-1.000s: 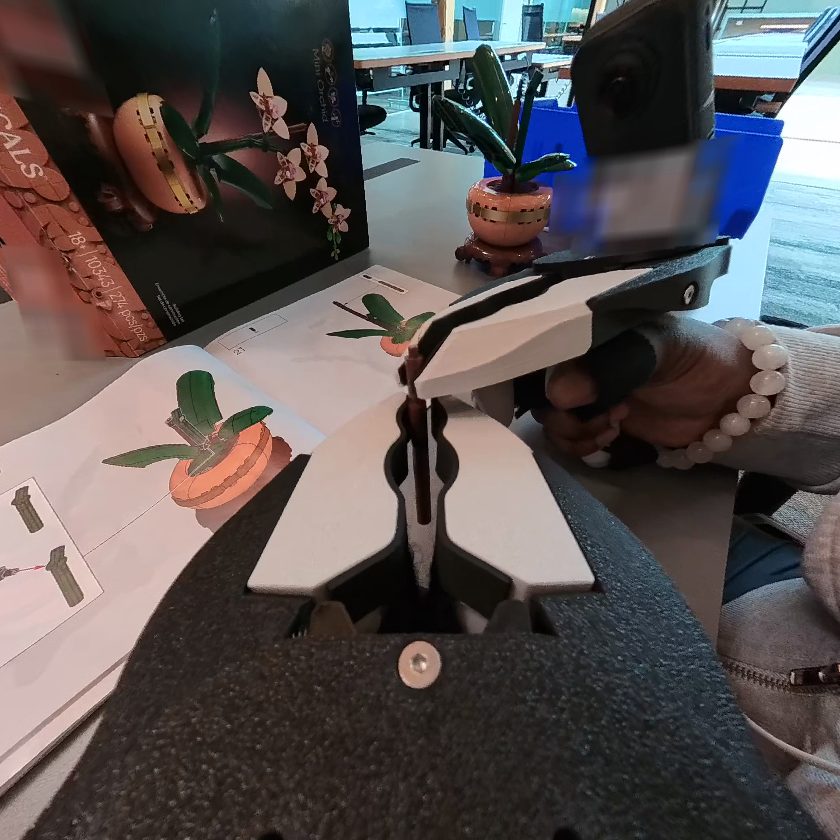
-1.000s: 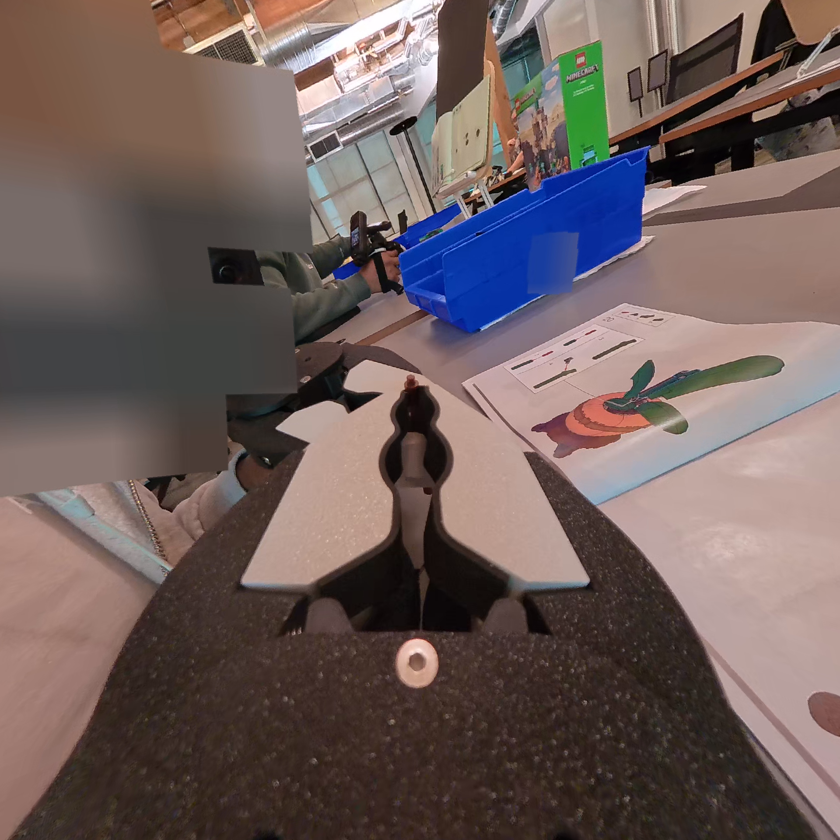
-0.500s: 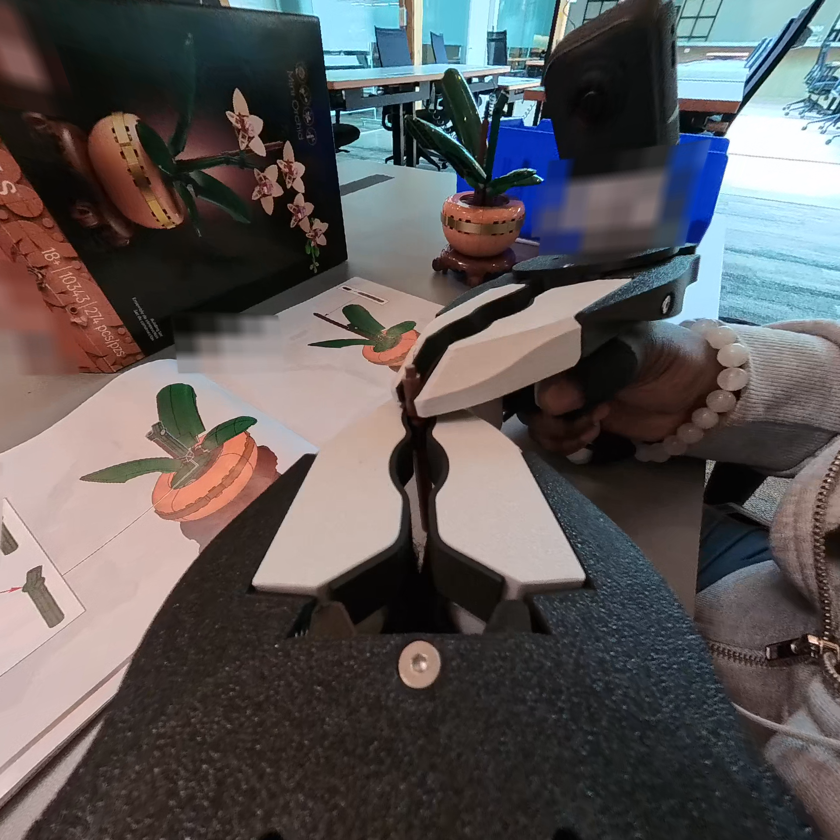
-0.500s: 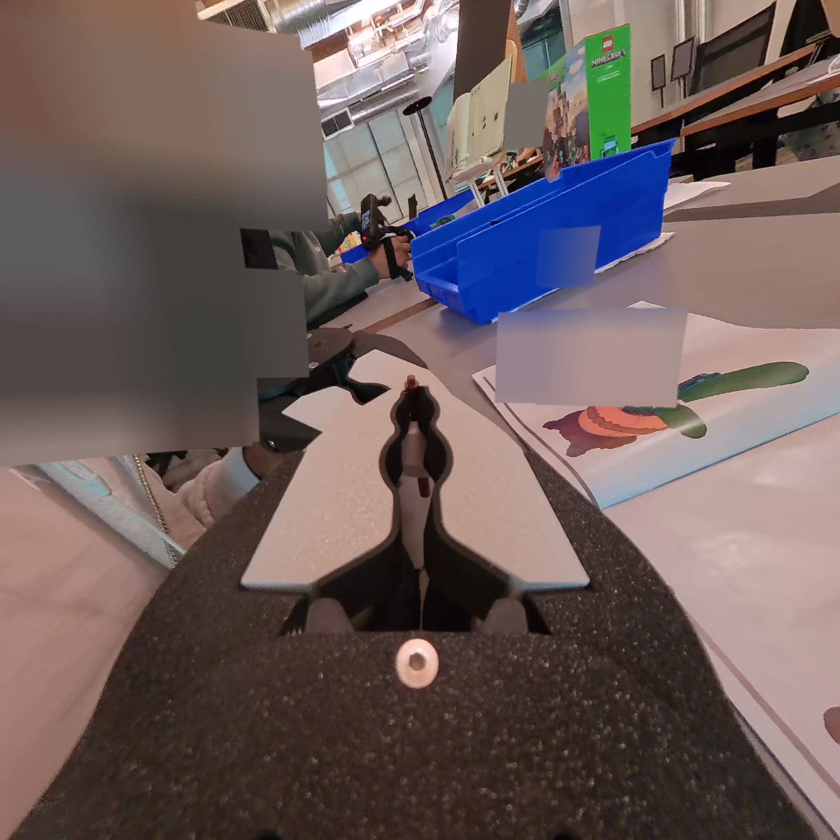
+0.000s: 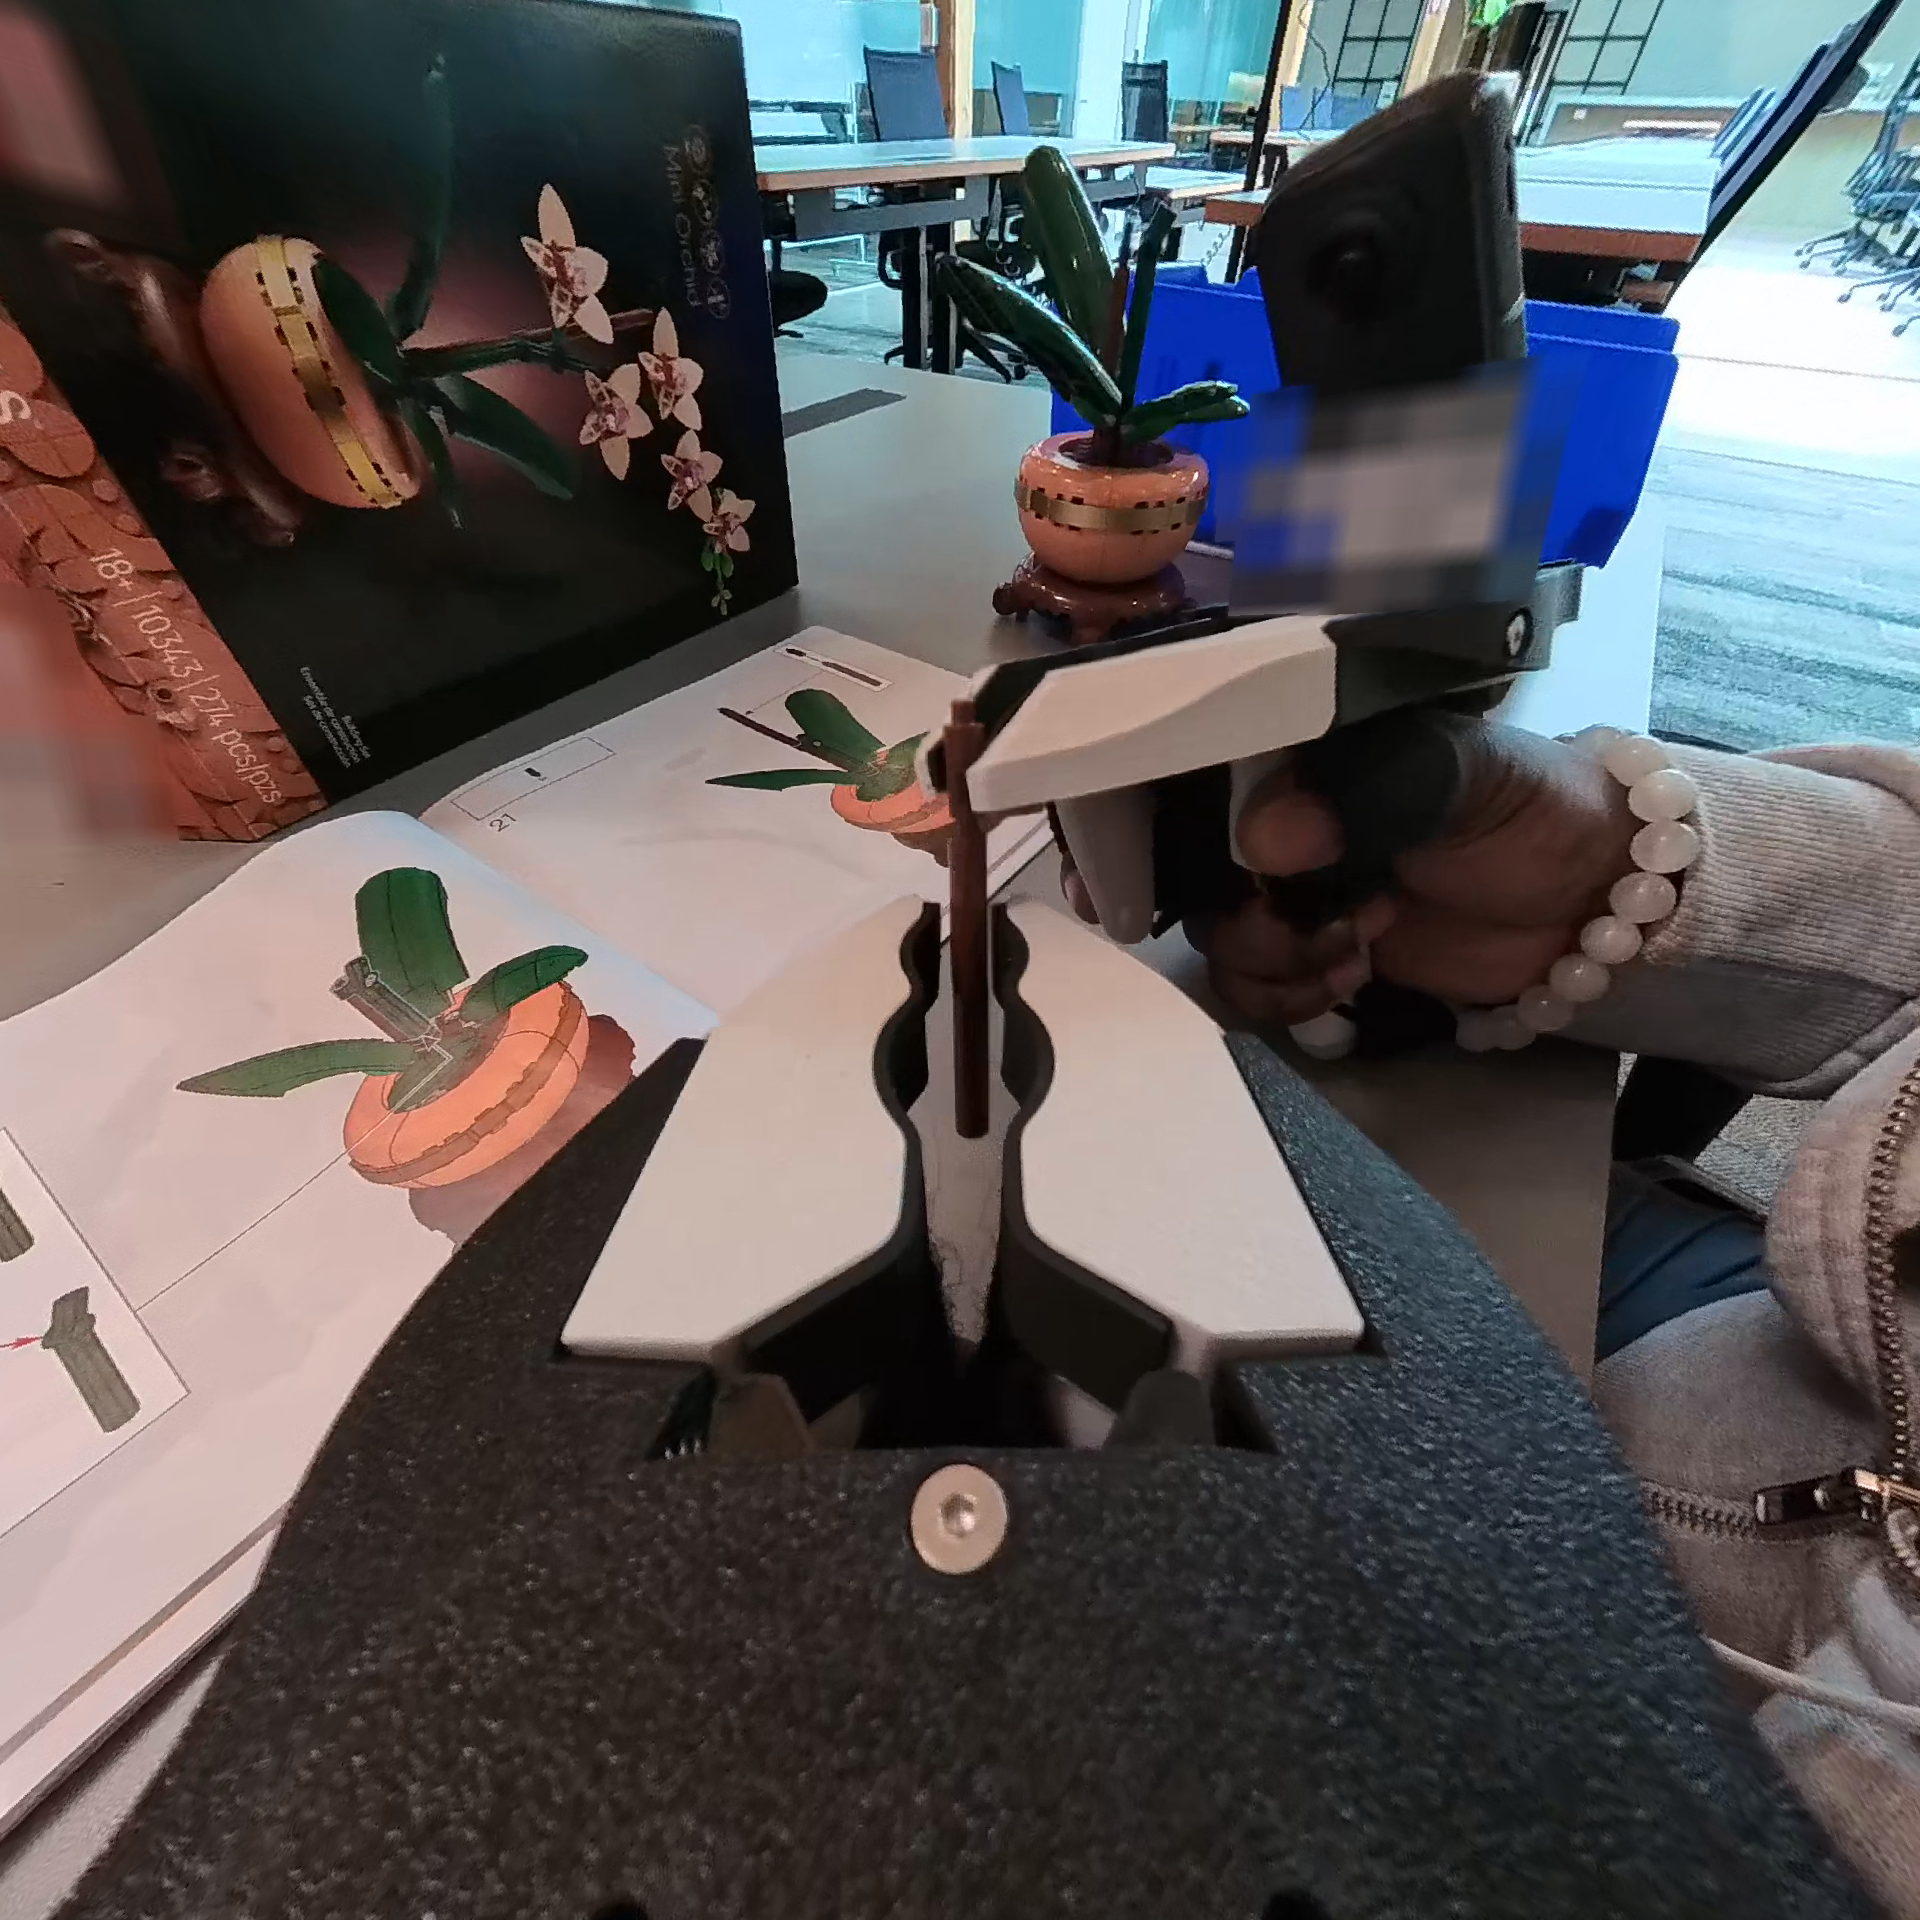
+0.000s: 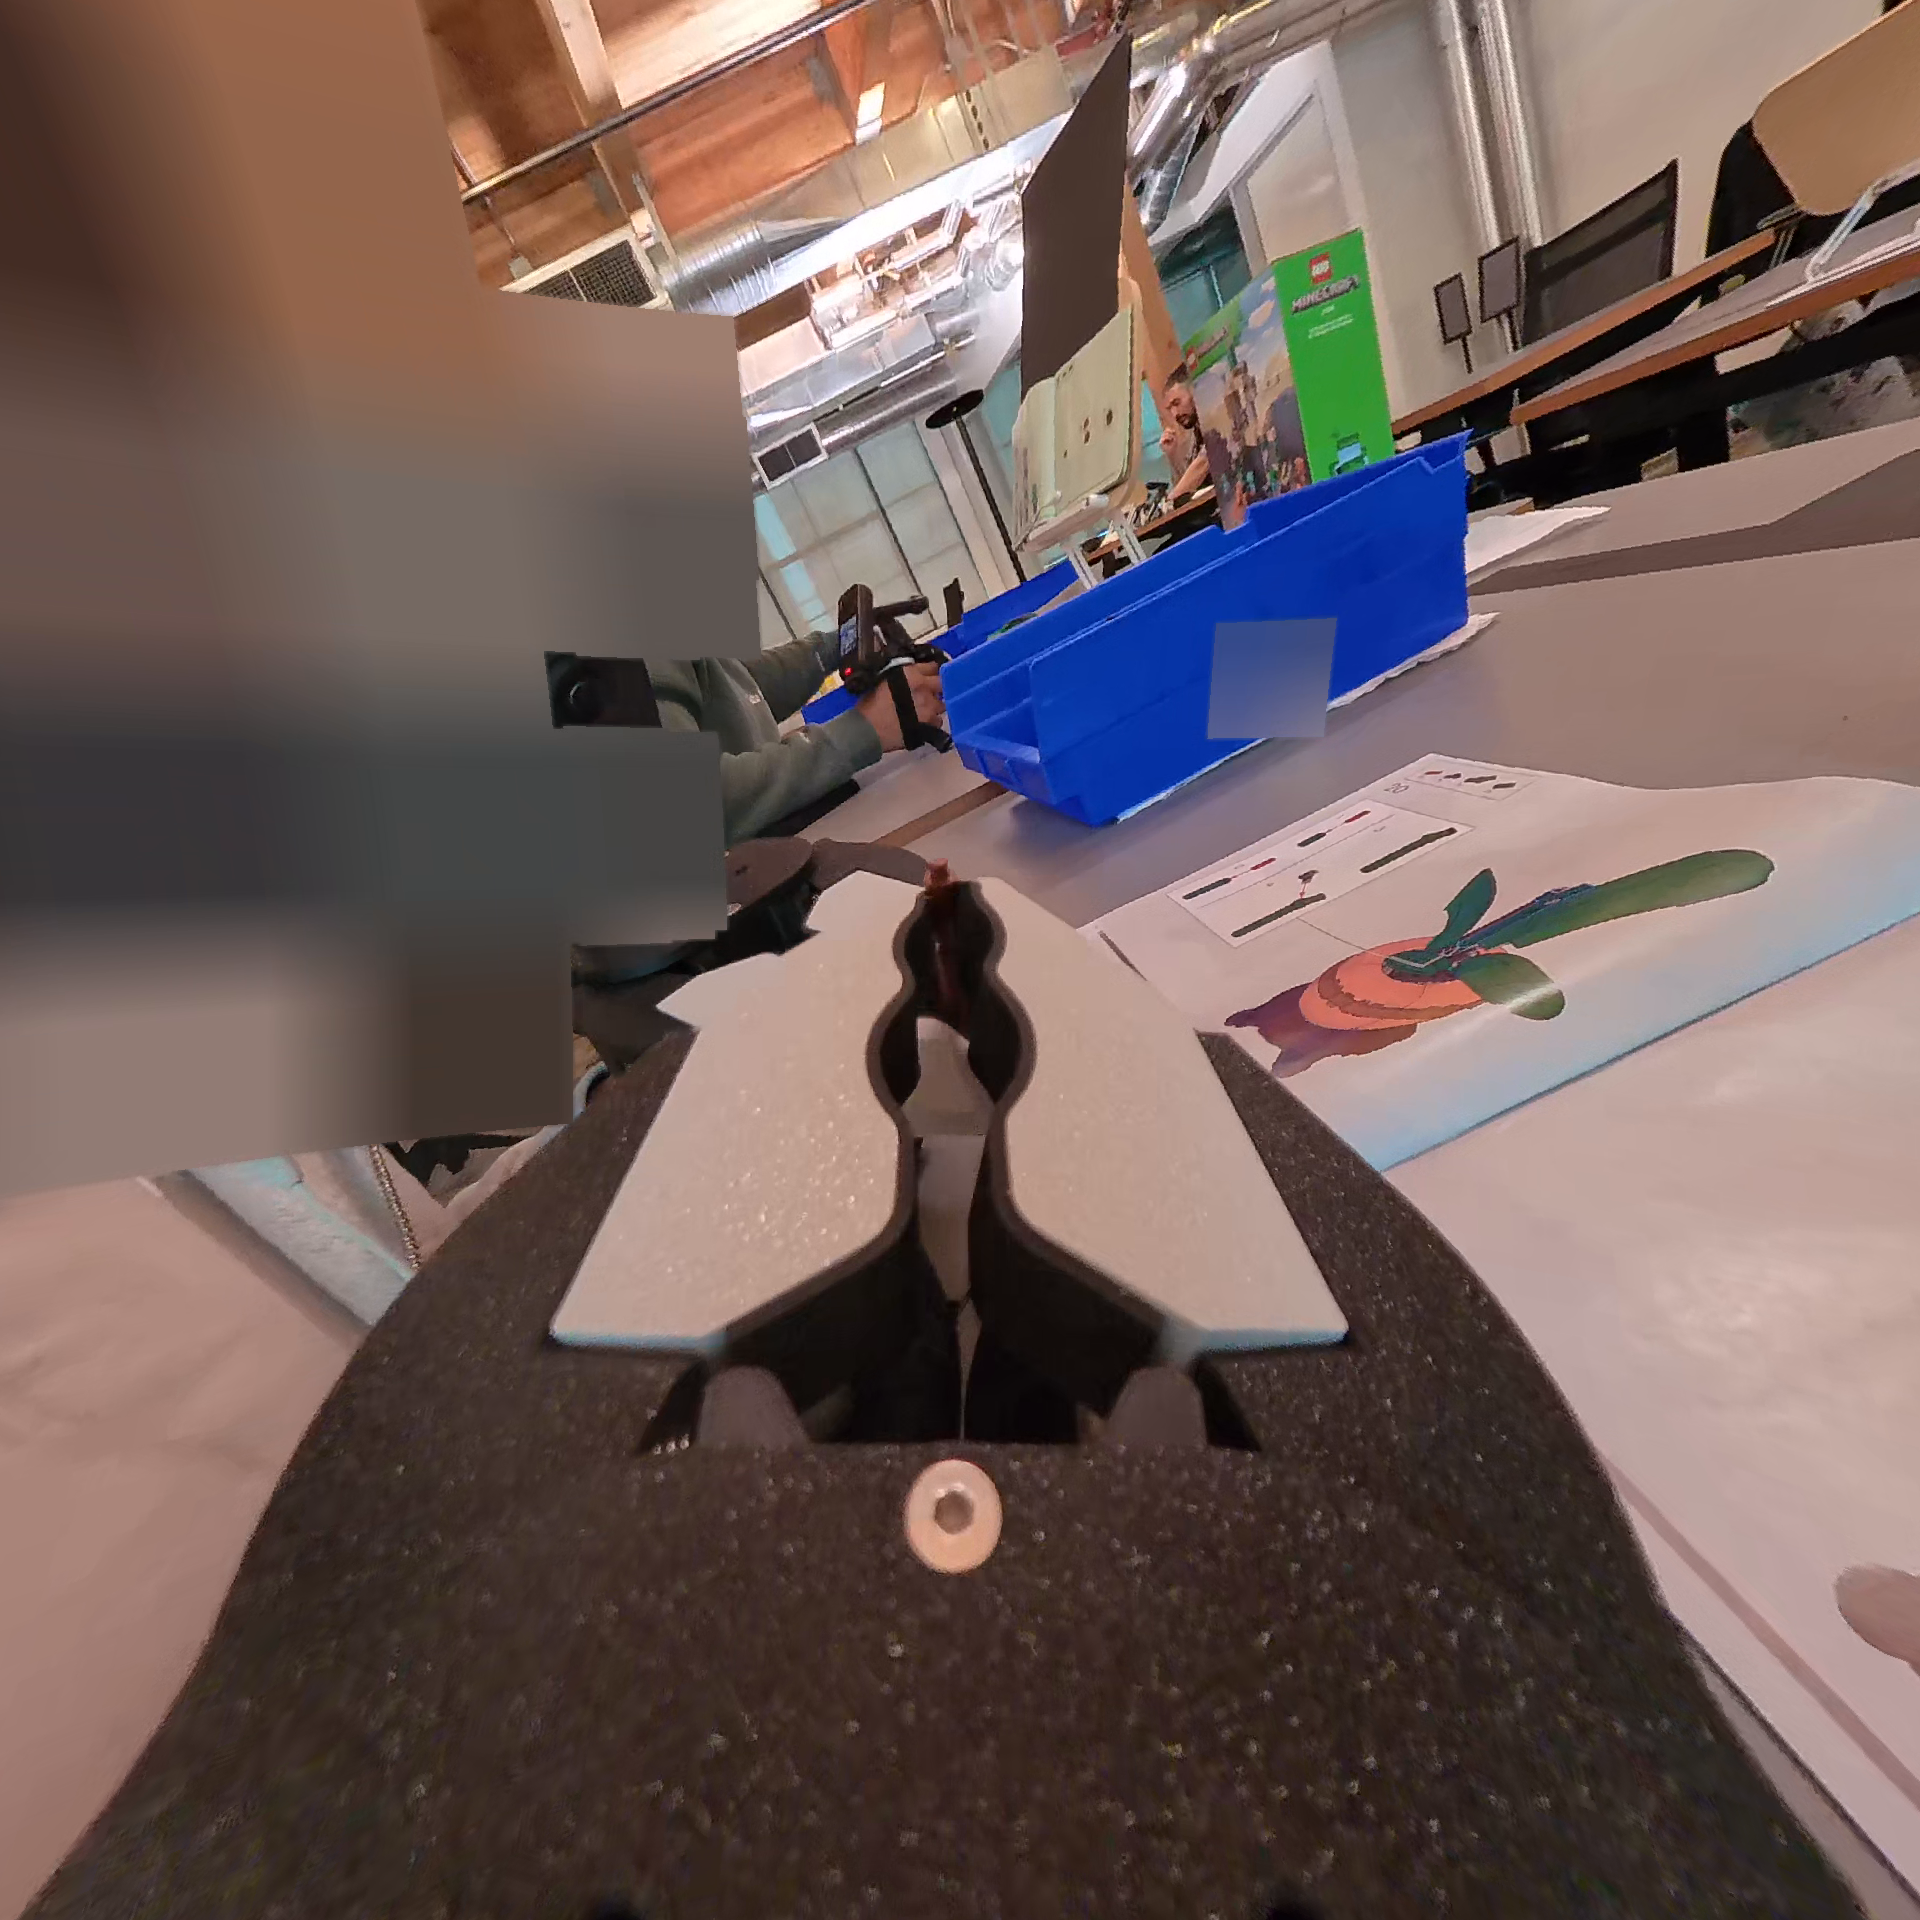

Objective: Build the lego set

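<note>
Meanwhile, on the smooth grey surface (image 5: 914,488), a glossy dark set box (image 5: 395,343) stands upright behind the open, matte instruction booklet (image 5: 312,997), whose pages lie flat. Beyond the booklet's far edge sits the half-built plant model (image 5: 1107,488), a rounded peach pot on a brown base with slim green leaves, backed by a blue plastic bin (image 5: 1600,416).

Nearer than the booklet, the left gripper (image 5: 966,914), pebbled black body with flat pale fingers, stands slightly parted. A thin dark-brown rod (image 5: 968,935) runs upright through the gap; whether the fingers touch it cannot be told. The right gripper (image 5: 951,753), steadied by a hand (image 5: 1455,883) wearing a white bead bracelet (image 5: 1621,883), is pinched closed on the rod's upper end.

Compared with half a second ago, the left gripper has widened from closed on the rod, more of the rod shows between the two tools, and the right gripper has levelled off.
</note>
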`<state>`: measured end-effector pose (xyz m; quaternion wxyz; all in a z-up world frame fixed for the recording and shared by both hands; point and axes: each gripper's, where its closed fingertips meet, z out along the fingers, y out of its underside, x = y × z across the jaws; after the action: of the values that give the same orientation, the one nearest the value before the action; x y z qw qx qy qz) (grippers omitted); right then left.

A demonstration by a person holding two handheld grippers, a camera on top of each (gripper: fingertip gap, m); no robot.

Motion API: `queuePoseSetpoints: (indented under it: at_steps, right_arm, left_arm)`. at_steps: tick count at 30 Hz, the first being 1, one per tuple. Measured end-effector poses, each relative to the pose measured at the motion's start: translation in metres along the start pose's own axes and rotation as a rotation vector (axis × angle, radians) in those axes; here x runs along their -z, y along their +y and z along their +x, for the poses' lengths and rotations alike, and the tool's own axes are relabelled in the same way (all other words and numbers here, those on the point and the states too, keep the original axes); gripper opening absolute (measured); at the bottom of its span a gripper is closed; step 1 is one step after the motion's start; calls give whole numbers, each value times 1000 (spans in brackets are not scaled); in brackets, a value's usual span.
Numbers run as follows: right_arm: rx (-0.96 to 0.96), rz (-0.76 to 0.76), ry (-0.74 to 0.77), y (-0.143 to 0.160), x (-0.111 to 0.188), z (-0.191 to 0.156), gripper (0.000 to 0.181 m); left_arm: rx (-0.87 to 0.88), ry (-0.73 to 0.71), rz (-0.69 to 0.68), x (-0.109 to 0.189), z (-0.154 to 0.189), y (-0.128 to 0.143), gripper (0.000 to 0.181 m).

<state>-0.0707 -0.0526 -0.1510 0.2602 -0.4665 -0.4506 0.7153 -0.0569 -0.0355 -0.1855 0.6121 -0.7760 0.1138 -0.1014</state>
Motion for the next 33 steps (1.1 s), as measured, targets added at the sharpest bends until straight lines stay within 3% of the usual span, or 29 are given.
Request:
queuePoseSetpoints:
  at_steps: [33]
  right_arm:
    - [-44,15,-34,1,-1,-5,5]
  left_arm:
    - [-2,33,22,4,4,-2,1]
